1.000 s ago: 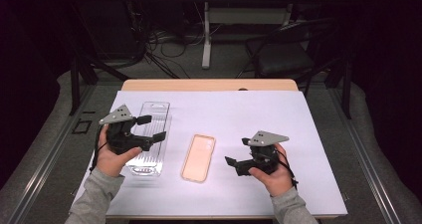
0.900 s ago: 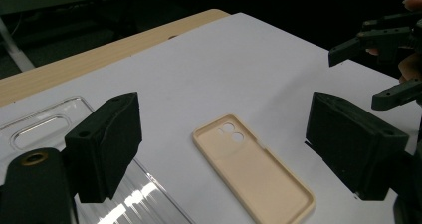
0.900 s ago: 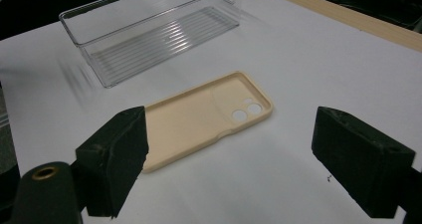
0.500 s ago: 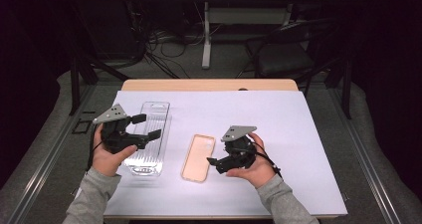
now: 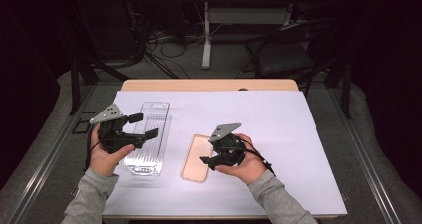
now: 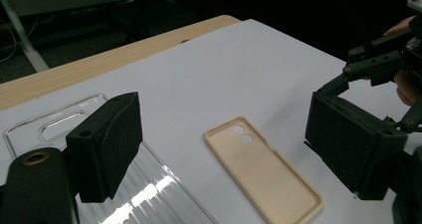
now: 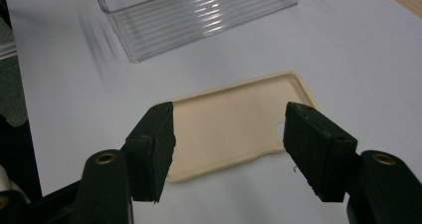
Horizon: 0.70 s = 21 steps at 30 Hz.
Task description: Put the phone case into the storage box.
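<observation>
Looks like a lab or test bench setup, not a home: wooden table (image 5: 209, 84) under a white sheet (image 5: 278, 134), black-draped surround, loose cables (image 5: 164, 50) on grey floor, a desk leg (image 5: 206, 35), probably an office chair (image 5: 283, 55) behind.

3 cameras: 1 fixed overhead, 1 riding on each gripper

The high view looks forward and down on the white table sheet (image 5: 278, 134) from the person's side, far off. The left gripper view looks low across the sheet at the beige phone case (image 6: 263, 171); the right gripper view sits close above the same case (image 7: 229, 127). All 3 share the case and the clear plastic tray (image 5: 148, 139).
</observation>
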{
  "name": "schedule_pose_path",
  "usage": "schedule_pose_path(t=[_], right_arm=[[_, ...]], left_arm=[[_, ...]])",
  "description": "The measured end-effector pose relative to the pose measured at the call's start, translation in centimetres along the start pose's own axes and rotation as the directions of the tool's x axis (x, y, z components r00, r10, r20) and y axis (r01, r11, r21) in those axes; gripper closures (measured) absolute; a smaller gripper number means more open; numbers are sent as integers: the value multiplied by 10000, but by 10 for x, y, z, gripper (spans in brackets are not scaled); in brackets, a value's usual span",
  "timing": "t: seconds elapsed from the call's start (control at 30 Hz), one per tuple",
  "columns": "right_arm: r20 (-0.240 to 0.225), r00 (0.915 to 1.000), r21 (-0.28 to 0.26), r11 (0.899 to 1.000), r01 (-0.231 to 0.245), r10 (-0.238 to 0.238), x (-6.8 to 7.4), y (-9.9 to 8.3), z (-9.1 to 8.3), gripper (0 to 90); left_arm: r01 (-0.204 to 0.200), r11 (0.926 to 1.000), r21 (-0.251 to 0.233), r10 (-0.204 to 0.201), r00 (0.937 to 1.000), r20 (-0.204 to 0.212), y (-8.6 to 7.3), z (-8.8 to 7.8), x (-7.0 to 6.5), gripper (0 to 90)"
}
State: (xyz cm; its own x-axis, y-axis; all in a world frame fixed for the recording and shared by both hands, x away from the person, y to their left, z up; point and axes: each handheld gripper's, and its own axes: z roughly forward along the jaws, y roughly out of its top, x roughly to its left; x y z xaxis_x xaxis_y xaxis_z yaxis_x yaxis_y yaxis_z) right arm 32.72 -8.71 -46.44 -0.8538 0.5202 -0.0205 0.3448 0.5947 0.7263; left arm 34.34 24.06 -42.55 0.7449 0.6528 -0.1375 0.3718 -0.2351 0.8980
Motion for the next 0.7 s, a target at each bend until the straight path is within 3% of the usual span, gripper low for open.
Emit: schedule_pose_path(t=[0.3,0.57,0.7], right_arm=[[61,9982,732,9956,590,-596,7,9,10,436],[-88,9990,1032,9937,447,-440,8,13,18,432],[-127,9986,1513,9871,526,-513,8,14,23,466]], left_arm=[[-29,10000,57,29,10000,-52,0,0,0,152],[26,10000,80,-26,10000,-49,-1,0,1,153],[27,10000,78,-26,10000,-54,-2,0,1,153]])
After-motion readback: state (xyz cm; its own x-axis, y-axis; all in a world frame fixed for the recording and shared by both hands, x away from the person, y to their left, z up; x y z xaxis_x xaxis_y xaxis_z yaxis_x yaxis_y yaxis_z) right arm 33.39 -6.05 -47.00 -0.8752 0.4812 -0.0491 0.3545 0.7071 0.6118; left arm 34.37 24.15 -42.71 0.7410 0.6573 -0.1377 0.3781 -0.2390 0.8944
